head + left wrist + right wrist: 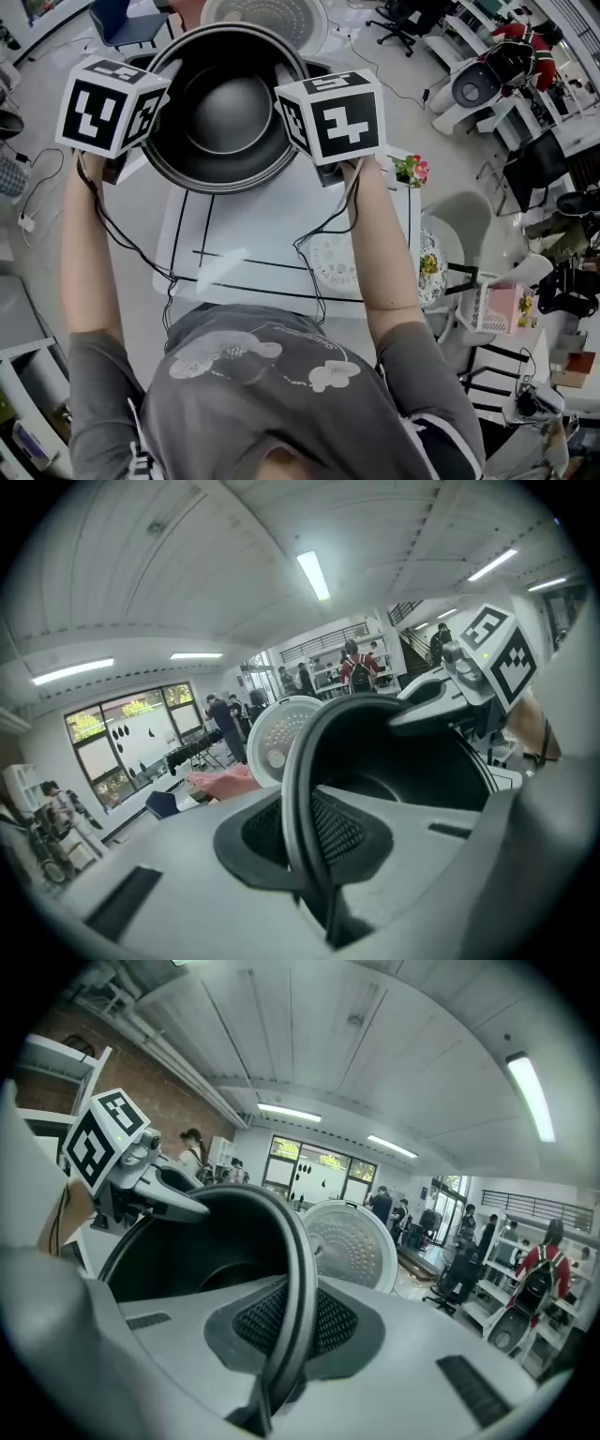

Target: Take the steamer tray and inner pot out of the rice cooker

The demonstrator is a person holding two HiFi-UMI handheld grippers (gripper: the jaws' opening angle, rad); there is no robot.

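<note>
Presently, the left gripper [311, 832] and right gripper [281, 1330] each clench their jaws on the rim of the dark round metal inner pot [230, 112], held above the white desk [281, 216]; the pot-removal step is in hand, and next it needs setting down level.

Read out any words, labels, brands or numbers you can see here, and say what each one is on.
No readable text anywhere.
Left marker cube on the left tongs: black-and-white square pattern only, no lettering.
Right marker cube on the right tongs: the same, pattern only.
Inner pot: no print visible.
Room behind: anything printed is too small to read.
</note>
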